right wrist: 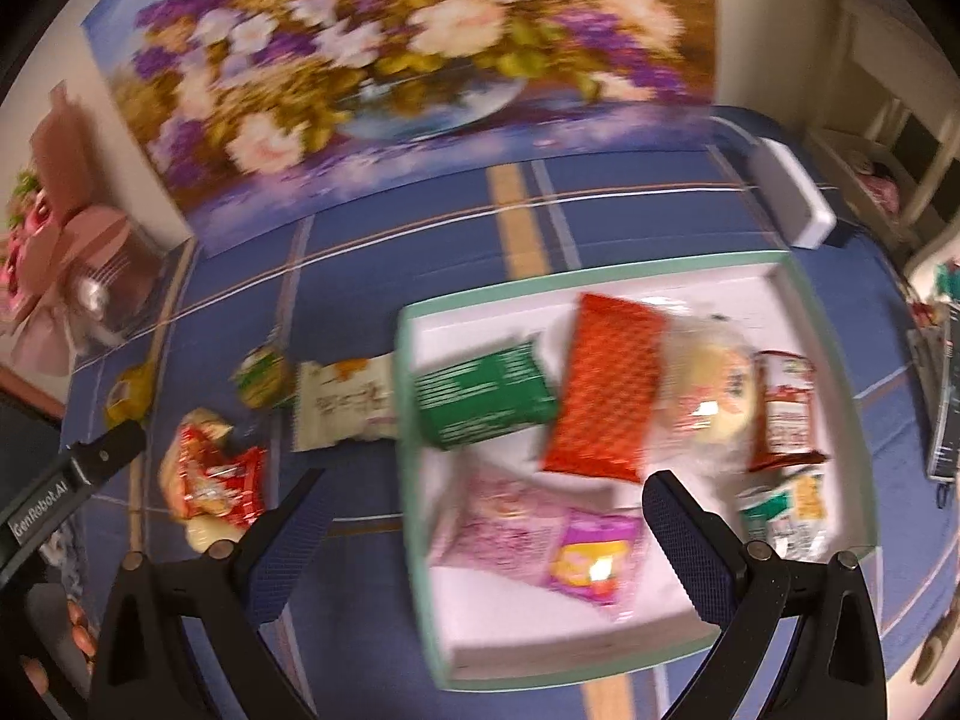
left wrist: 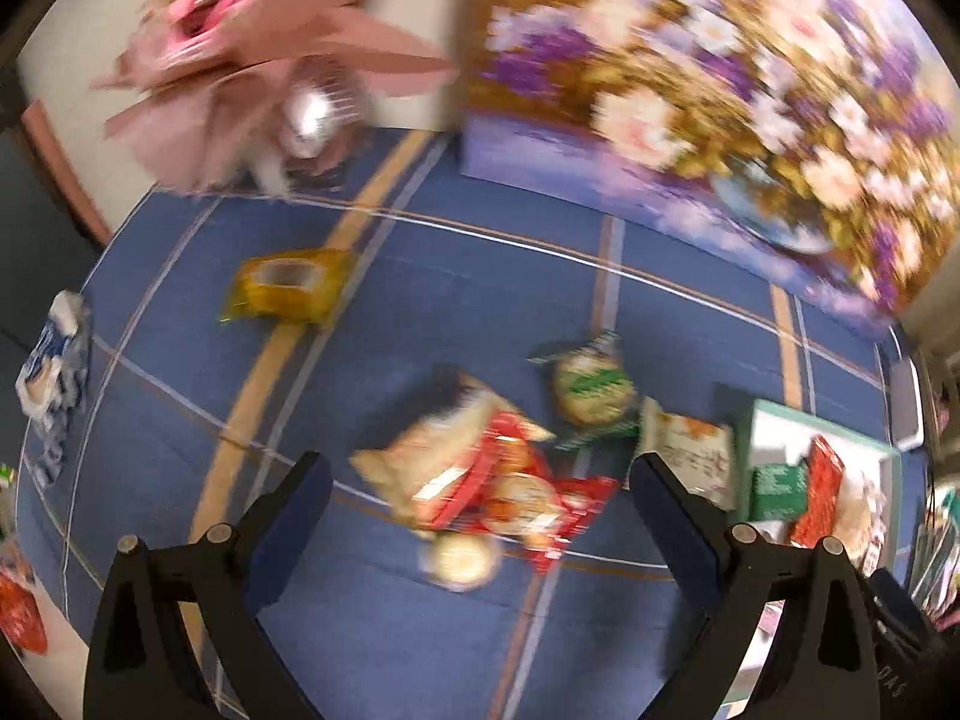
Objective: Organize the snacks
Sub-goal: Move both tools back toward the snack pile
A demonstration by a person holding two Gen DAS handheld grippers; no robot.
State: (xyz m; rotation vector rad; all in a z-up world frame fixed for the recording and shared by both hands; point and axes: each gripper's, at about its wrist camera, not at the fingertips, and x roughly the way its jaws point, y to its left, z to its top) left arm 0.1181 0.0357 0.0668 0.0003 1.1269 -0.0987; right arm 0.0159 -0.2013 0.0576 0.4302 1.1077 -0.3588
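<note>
My left gripper (left wrist: 480, 474) is open above a red and cream snack bag (left wrist: 474, 474) lying on the blue tablecloth. Beyond it lie a green round-snack packet (left wrist: 591, 387), a beige packet (left wrist: 690, 450) and a yellow packet (left wrist: 288, 285). My right gripper (right wrist: 483, 495) is open over a white box with a mint-green rim (right wrist: 414, 480). Inside are a green packet (right wrist: 486, 396), an orange-red packet (right wrist: 606, 384), a pink packet (right wrist: 510, 525), a clear bun bag (right wrist: 711, 381) and several smaller packets. The left gripper's arm (right wrist: 72, 477) shows at the left of the right wrist view.
A large flower painting (right wrist: 390, 60) stands at the back of the table. A pink bouquet (left wrist: 264, 48) is at the back left. A blue and white packet (left wrist: 54, 372) lies near the table's left edge. A white block (right wrist: 792, 198) sits behind the box.
</note>
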